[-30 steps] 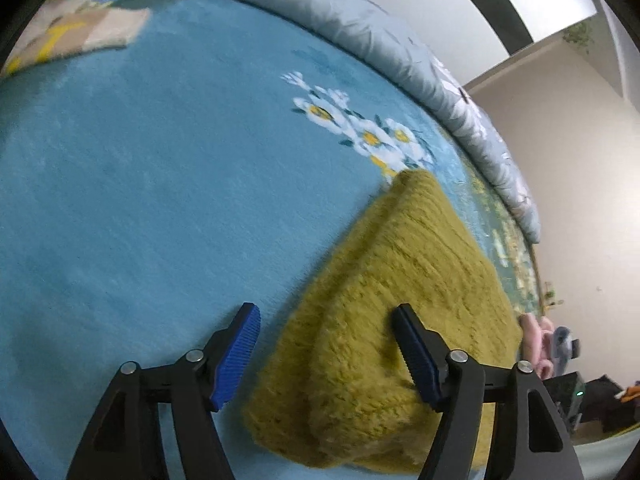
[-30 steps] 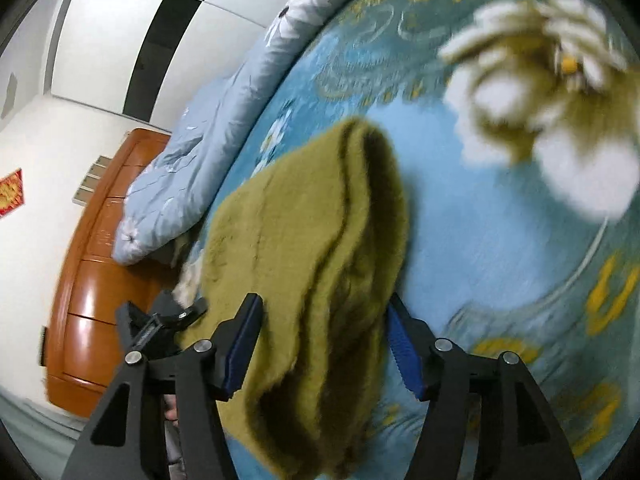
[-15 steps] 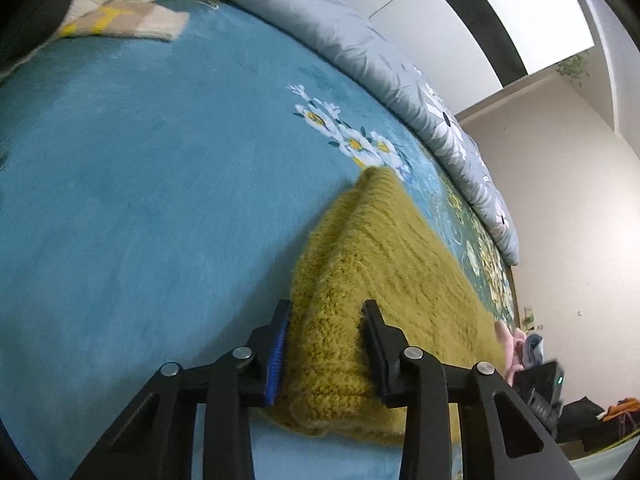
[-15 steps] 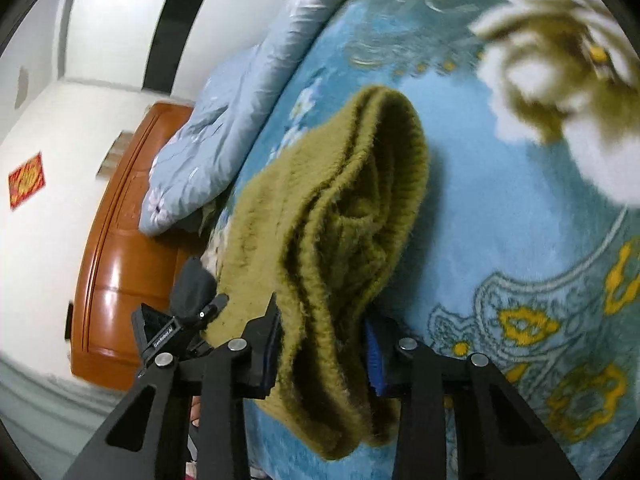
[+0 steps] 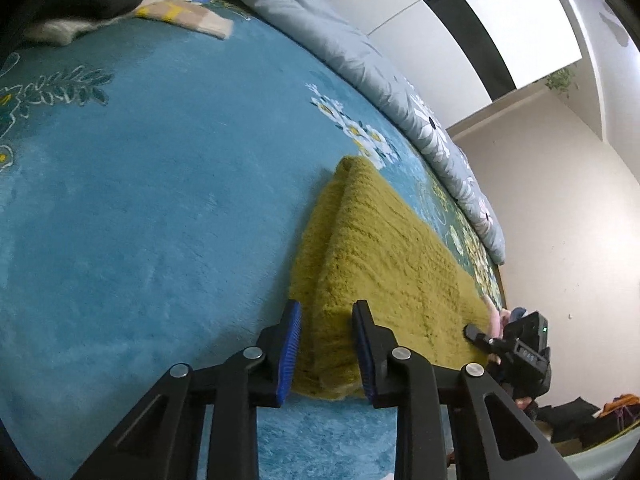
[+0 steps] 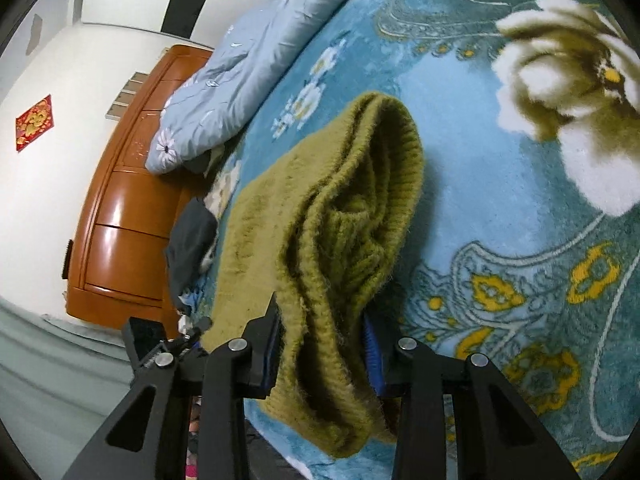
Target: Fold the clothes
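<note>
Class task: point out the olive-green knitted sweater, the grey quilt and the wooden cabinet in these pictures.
olive-green knitted sweater (image 5: 384,256): left wrist view, flat top layer.
grey quilt (image 6: 256,76): right wrist view, middle of its bulk.
wooden cabinet (image 6: 128,216): right wrist view, glossy front.

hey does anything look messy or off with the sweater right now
Slightly. At the right gripper the sweater is bunched into thick uneven folds, with a lump hanging below the pads. At the left gripper its edge looks neat and flat on the blanket. Nothing looks torn or spilled.

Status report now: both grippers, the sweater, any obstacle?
Left gripper shut on sweater corner. Right gripper shut on bunched opposite end. Sweater on blue blanket. Nothing in the way.
</note>
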Demonstrator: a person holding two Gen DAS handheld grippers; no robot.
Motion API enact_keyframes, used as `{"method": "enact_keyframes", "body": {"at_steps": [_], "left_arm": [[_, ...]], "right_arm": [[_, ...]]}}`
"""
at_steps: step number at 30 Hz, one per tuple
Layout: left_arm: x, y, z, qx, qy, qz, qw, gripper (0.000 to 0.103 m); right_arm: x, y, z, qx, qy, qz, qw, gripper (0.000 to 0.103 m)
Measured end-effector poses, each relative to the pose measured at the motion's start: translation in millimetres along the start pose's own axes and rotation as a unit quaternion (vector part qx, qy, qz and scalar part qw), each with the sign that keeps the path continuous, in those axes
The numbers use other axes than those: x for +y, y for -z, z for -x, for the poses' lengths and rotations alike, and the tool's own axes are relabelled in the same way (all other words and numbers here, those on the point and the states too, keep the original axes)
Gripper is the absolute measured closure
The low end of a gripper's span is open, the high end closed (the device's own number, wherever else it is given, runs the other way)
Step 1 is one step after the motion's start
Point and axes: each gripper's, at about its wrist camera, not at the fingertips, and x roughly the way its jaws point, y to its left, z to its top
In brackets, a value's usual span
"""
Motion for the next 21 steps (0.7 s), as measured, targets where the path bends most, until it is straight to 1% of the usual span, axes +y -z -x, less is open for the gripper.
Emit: {"method": "enact_keyframes", "body": {"at_steps": [1,3,4,5,7,8,11,14,17,19,21], "left_arm": [[-1,-2,2,-0.004,-0.003,-0.006,1.0,0.075],[-5,-9,6,-0.011,-0.006,-0.02,0.9997,0.072],[-7,-14,5,-0.012,-0.007,-0.023,0.9996,0.067],[-8,-19,3,-0.014,-0.007,-0.027,0.9995,0.054],[-12,-29,-1,-0.016,-0.007,-0.035,0.9992,0.036],[-13,-34,-2,-0.017,-0.007,-0.039,0.9991,0.036],[-17,-39,-24,0.014,-0.012,-0.054,0.9984,0.035],[-21,-44,-47,0.046,-0.017,-0.069,0.9964,0.035],[-24,-48,-69,0.078,-0.022,-0.083,0.9932,0.035],[-27,-51,-83,0.099,-0.026,-0.093,0.9904,0.035],[-24,-49,-93,0.112,-0.023,-0.088,0.9895,0.033]], "right_arm": [[0,1,0,-0.002,0.001,0.001,1.0,0.066],[2,3,1,-0.005,0.004,0.005,1.0,0.065],[4,3,1,-0.007,0.01,0.011,1.0,0.065],[7,4,1,-0.009,0.018,0.018,1.0,0.062],[11,5,1,-0.016,0.029,0.029,0.999,0.059],[13,5,1,-0.018,0.033,0.033,0.999,0.057],[13,5,0,-0.023,0.045,0.037,0.998,0.055],[7,4,5,-0.034,0.04,0.028,0.998,0.054],[0,2,13,-0.057,0.035,0.019,0.998,0.045],[-5,-1,12,-0.069,0.03,0.005,0.997,0.044],[-8,-4,5,-0.066,0.028,-0.006,0.997,0.038]]}}
